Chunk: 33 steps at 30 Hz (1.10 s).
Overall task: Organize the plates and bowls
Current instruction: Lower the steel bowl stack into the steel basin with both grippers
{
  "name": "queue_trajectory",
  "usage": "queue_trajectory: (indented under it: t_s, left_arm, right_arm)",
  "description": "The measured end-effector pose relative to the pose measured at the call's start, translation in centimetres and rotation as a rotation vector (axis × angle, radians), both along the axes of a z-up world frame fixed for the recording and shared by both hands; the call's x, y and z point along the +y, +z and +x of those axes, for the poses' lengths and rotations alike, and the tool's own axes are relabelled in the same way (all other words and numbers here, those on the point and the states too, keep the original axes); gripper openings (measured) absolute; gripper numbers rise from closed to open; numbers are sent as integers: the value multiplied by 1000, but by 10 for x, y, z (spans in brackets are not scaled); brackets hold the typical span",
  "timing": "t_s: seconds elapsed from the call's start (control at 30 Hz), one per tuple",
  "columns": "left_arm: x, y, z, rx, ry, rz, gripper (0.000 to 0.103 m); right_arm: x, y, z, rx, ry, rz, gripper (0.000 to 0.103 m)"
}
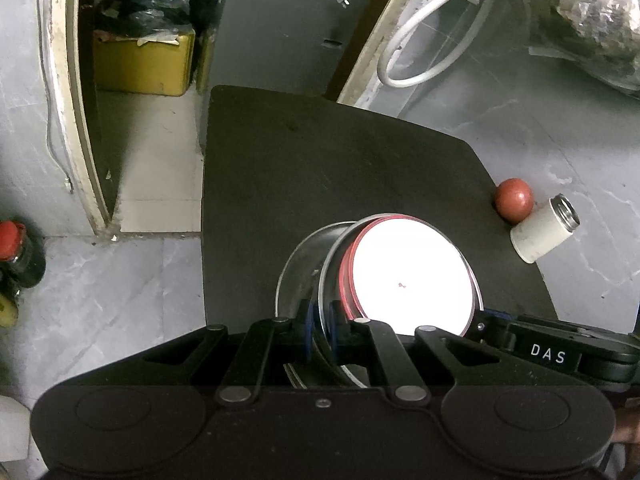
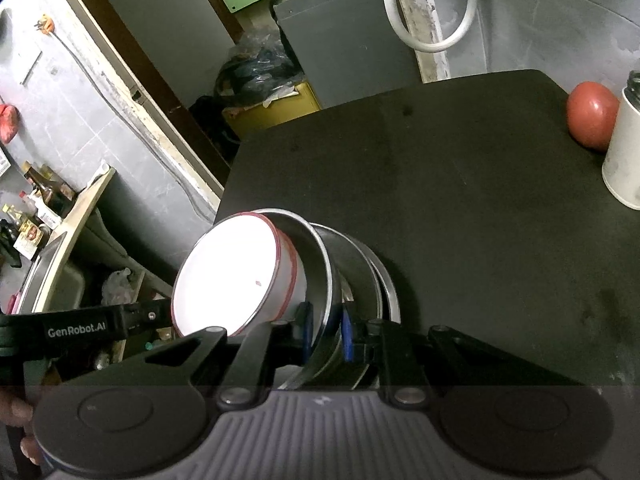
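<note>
A white bowl with a red rim [image 1: 412,276] [image 2: 224,272] sits nested in a steel bowl [image 1: 325,272] [image 2: 320,256]. A second steel dish [image 1: 290,272] [image 2: 370,276] lies outside it. The stack is tilted over the near part of the black table [image 1: 320,168] [image 2: 440,184]. My left gripper [image 1: 321,330] is shut on the steel bowl's rim, one blue pad on each side. My right gripper [image 2: 325,332] is shut on the rim at the opposite side. Each gripper shows in the other's view, the right gripper [image 1: 492,320] at the stack's right edge and the left gripper [image 2: 136,316] at its left edge.
A red ball-like fruit [image 1: 513,200] [image 2: 592,116] and a white can [image 1: 544,228] [image 2: 624,148] are at the table's far right edge. A yellow box [image 1: 140,64] stands on the floor beyond. Bottles [image 2: 36,208] crowd a sink counter at left. A white hose [image 1: 420,40] hangs behind.
</note>
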<state>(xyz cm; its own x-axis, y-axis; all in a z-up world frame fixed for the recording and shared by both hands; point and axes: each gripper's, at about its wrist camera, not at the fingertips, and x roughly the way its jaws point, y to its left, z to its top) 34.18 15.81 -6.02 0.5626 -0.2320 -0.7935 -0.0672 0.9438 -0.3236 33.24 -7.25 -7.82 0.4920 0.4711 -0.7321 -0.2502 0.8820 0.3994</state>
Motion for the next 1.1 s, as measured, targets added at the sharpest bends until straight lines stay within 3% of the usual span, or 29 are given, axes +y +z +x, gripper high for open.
queue_trajectory:
  t_s: [1.1]
  left_arm:
    - [-3, -4, -3, 24, 45, 17, 10]
  right_arm:
    - [5, -2, 10, -20, 16, -2, 15]
